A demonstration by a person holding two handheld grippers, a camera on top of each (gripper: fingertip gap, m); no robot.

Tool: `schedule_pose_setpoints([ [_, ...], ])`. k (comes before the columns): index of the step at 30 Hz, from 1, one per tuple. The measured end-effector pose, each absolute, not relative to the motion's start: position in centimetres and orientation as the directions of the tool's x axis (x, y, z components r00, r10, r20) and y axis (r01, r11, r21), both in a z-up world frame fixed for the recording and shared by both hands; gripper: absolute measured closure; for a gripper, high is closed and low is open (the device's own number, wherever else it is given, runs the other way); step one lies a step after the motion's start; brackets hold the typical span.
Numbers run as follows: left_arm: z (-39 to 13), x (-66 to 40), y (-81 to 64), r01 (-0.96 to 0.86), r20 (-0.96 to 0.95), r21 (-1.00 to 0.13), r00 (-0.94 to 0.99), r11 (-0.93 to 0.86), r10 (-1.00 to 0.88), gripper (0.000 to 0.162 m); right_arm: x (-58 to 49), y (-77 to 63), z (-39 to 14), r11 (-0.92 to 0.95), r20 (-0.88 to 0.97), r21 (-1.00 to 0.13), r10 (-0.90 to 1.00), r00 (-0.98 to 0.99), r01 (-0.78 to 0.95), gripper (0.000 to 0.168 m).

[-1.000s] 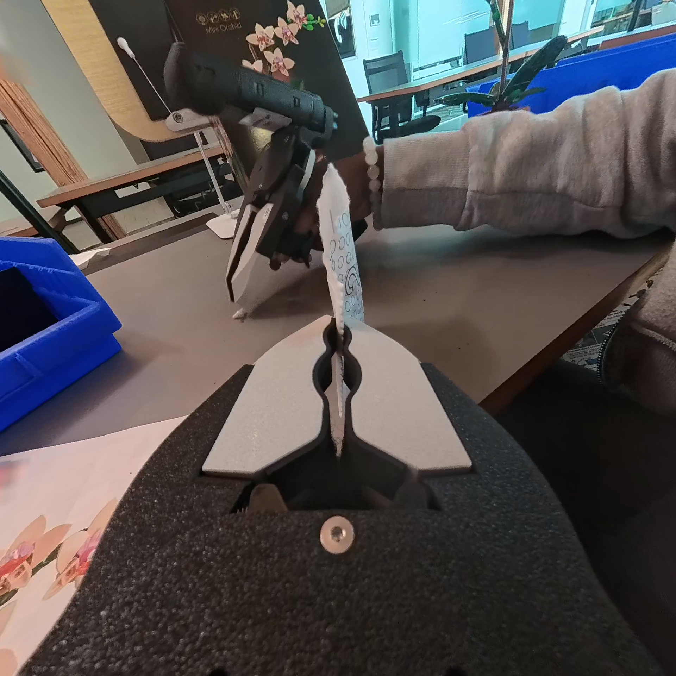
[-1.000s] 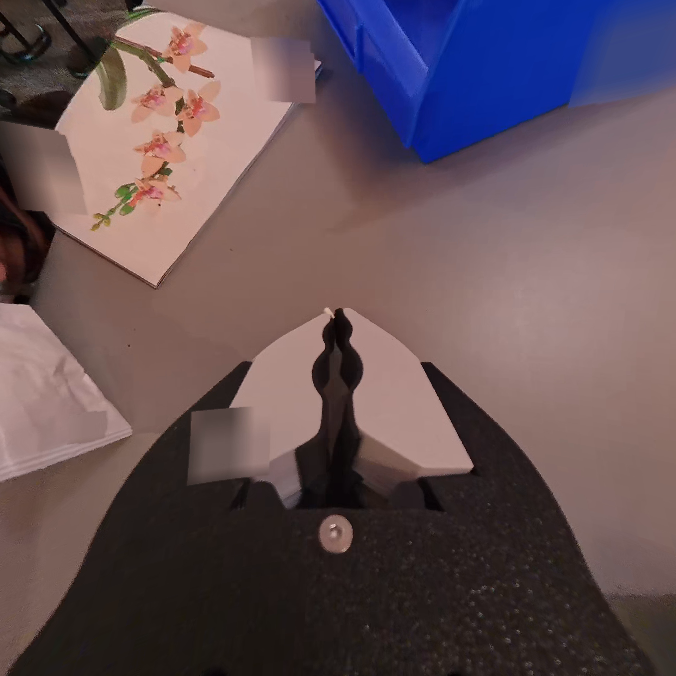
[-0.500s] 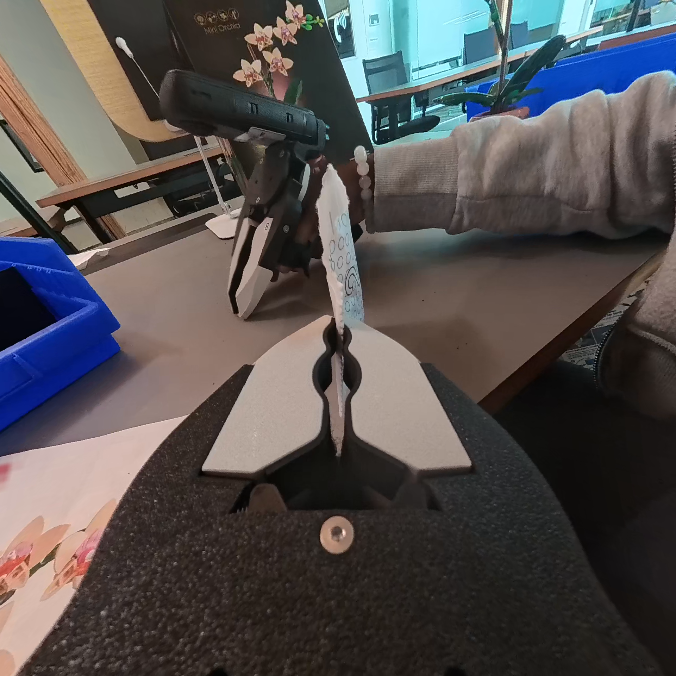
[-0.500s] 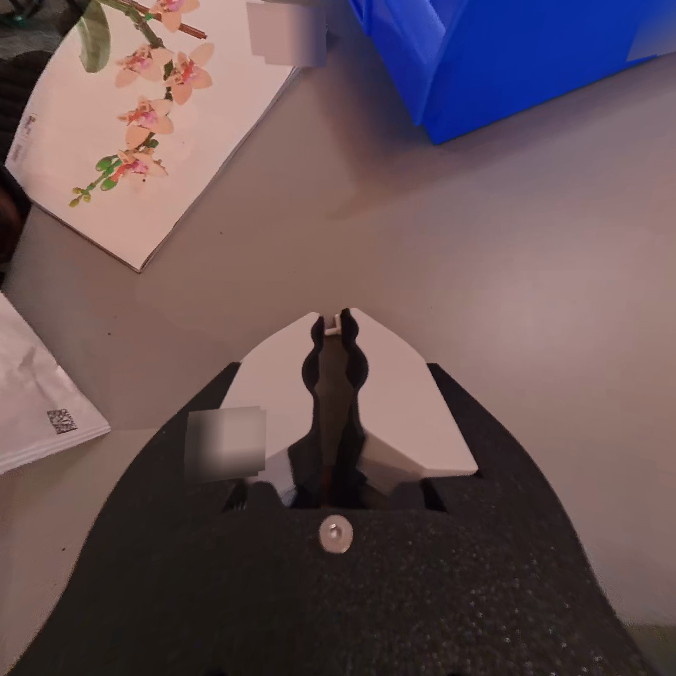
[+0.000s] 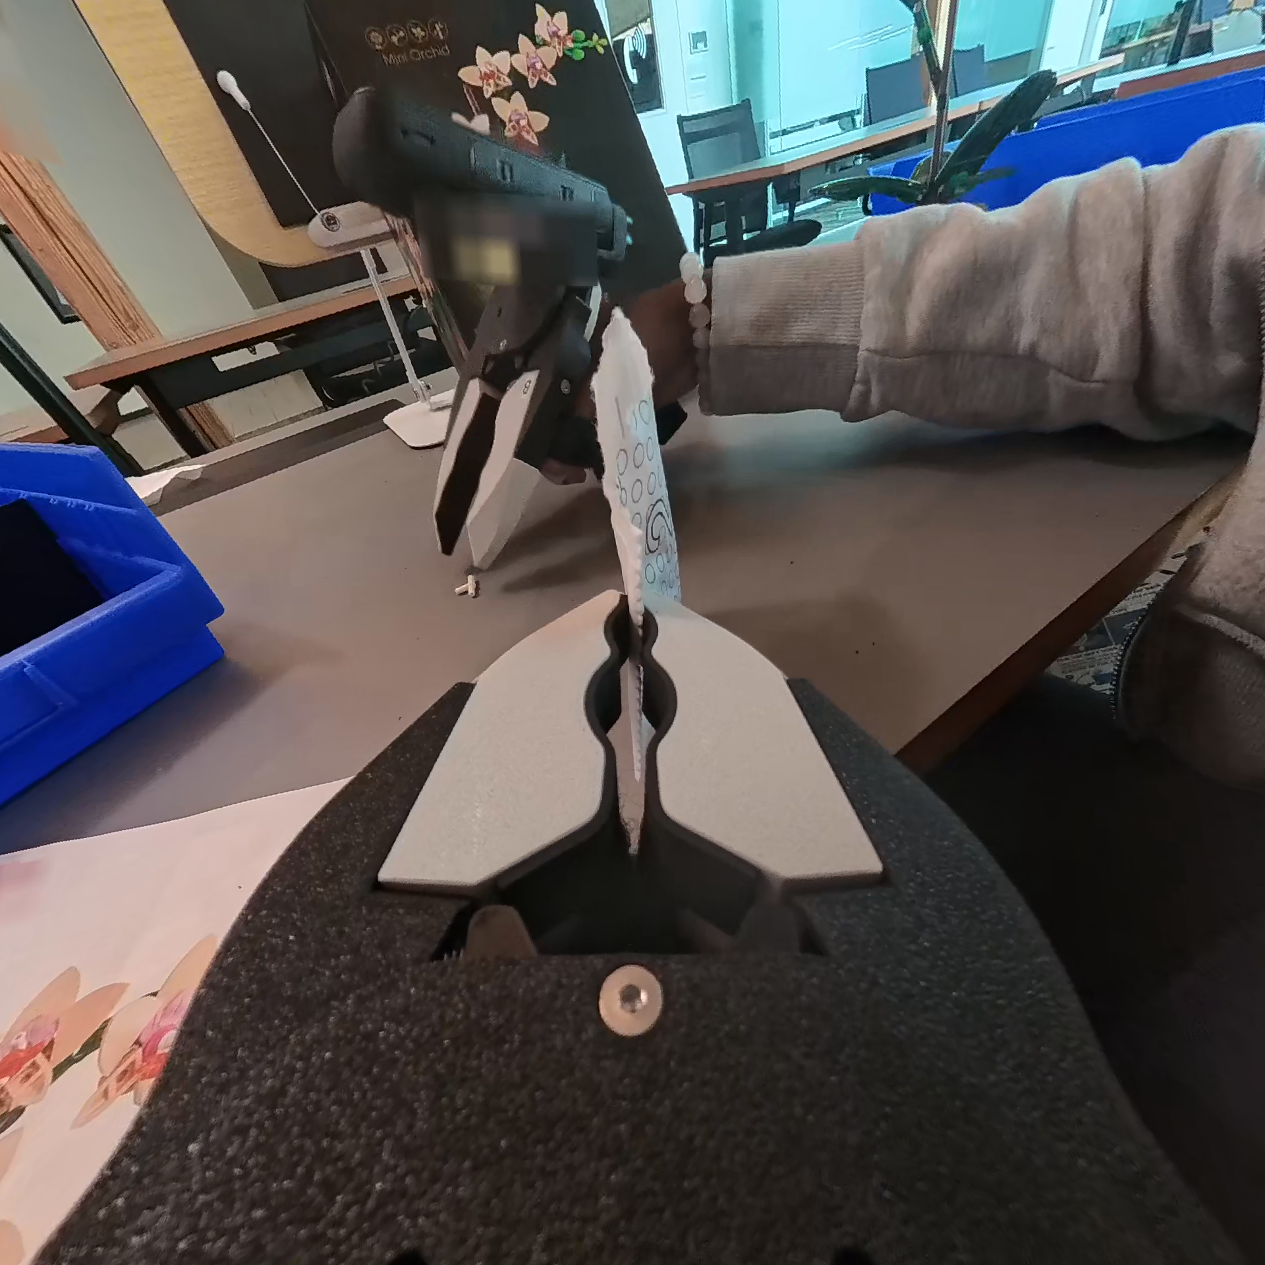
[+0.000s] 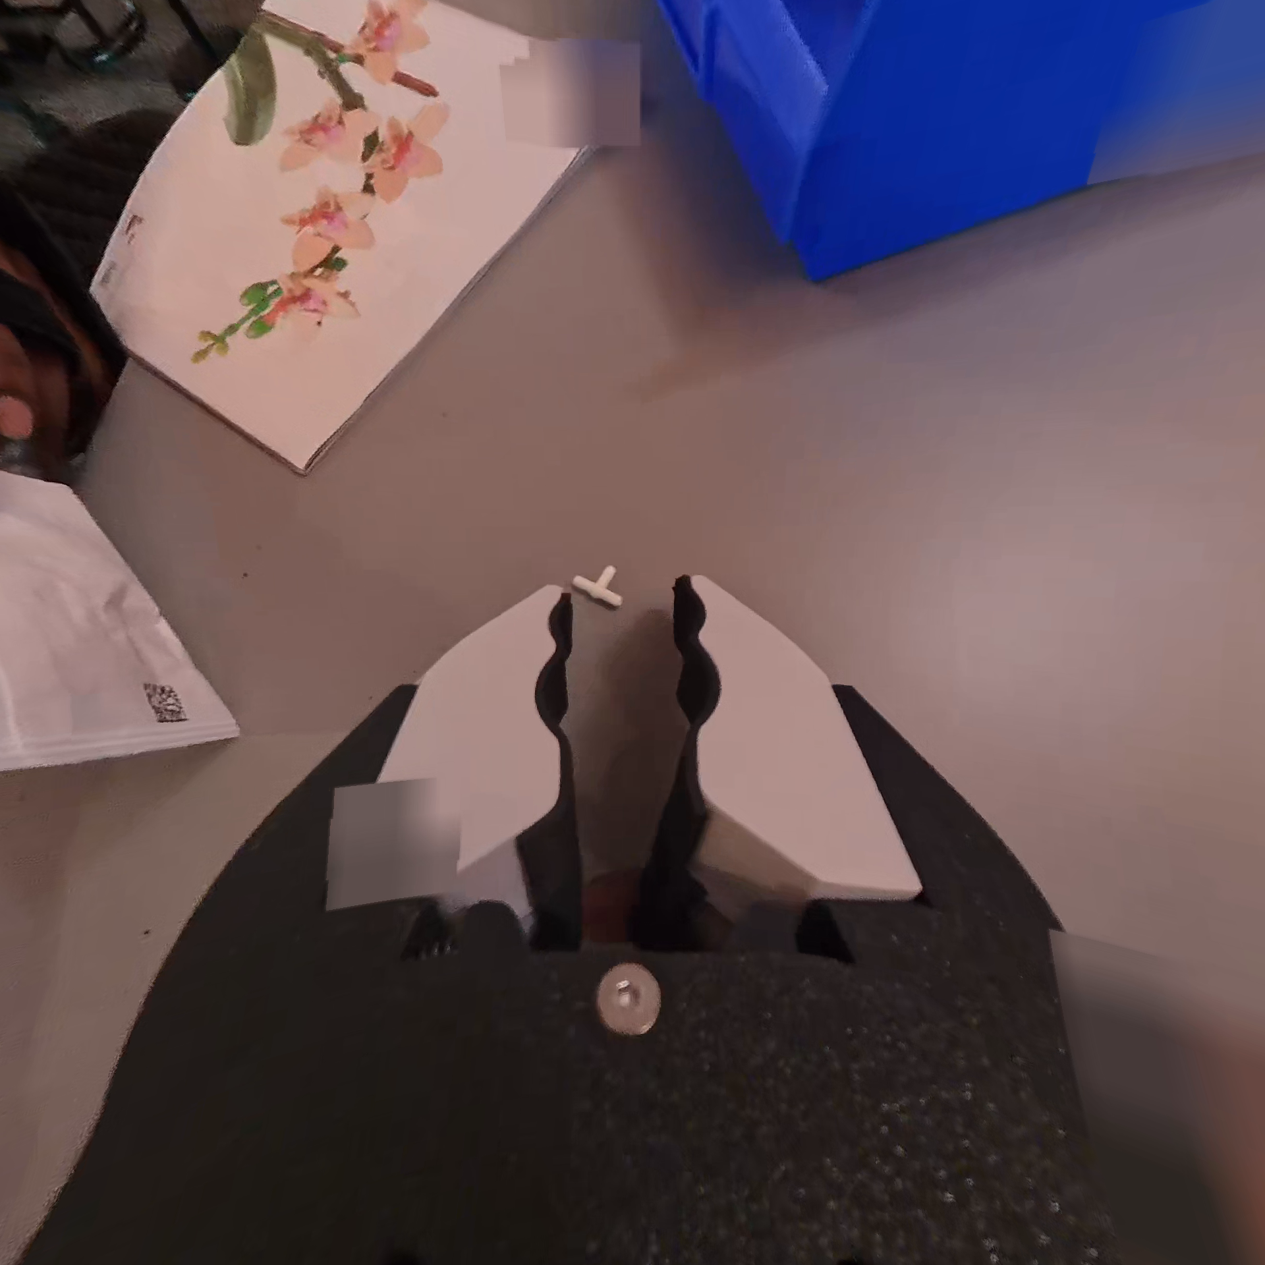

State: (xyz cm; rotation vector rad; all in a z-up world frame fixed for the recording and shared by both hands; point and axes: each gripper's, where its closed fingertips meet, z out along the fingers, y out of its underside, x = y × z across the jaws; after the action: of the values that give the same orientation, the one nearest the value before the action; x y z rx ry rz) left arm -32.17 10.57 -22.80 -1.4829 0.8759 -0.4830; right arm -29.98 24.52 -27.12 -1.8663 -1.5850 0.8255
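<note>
My left gripper [image 5: 633, 606] is shut on a white paper bag [image 5: 640, 472] with printed circles, held upright on edge above the grey table [image 5: 855, 547]. My right gripper [image 6: 619, 592] is open, pointing down just over the table. A tiny white T-shaped piece [image 6: 597, 587] lies on the table between its fingertips, free of them. In the left wrist view the right gripper [image 5: 472, 541] hangs tips-down, and the same white piece [image 5: 467, 586] lies just under it.
A blue bin [image 5: 82, 616] stands at the left of the table; it also shows in the right wrist view [image 6: 958, 123]. A booklet with orchid pictures [image 6: 328, 226] and a white paper packet [image 6: 82, 657] lie nearby. A dark orchid box [image 5: 479, 103] stands behind. The table edge [image 5: 1068, 630] runs at right. Some 15 cm of space lies between my two pairs of fingers.
My right gripper has opened and lifted slightly, letting the tiny white piece drop onto the table. My left gripper still holds the bag, unmoved.
</note>
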Motion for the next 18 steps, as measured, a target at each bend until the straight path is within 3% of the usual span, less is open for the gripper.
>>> schedule_pose_setpoints([
  [3, -22.82, -32.18, 10.54, -0.228, -0.203, -0.971, 0.621, 0.073, -0.757, 0.162, -30.60, 24.03, -27.86, -0.135, -0.102, -0.729, 0.991, 0.089, 0.671, 0.138],
  [7, -22.83, -32.20, 10.52, -0.230, -0.205, -0.970, 0.621, 0.074, -0.757, 0.162, -31.07, 24.12, -28.18, -0.127, -0.098, -0.735, 0.992, 0.081, 0.666, 0.156],
  [15, -22.84, -32.27, 10.61, -0.226, -0.201, -0.972, 0.622, 0.073, -0.757, 0.162, -31.07, 23.97, -28.11, -0.104, -0.078, -0.750, 0.995, 0.070, 0.653, 0.157],
  [16, -22.81, -32.27, 10.58, -0.226, -0.202, -0.971, 0.622, 0.073, -0.757, 0.162, -30.96, 23.78, -28.07, -0.086, -0.064, -0.750, 0.996, 0.057, 0.656, 0.165],
  [18, -22.78, -32.27, 10.60, -0.224, -0.201, -0.972, 0.624, 0.074, -0.755, 0.162, -30.89, 23.74, -27.97, -0.066, -0.046, -0.752, 0.998, 0.048, 0.656, 0.166],
])
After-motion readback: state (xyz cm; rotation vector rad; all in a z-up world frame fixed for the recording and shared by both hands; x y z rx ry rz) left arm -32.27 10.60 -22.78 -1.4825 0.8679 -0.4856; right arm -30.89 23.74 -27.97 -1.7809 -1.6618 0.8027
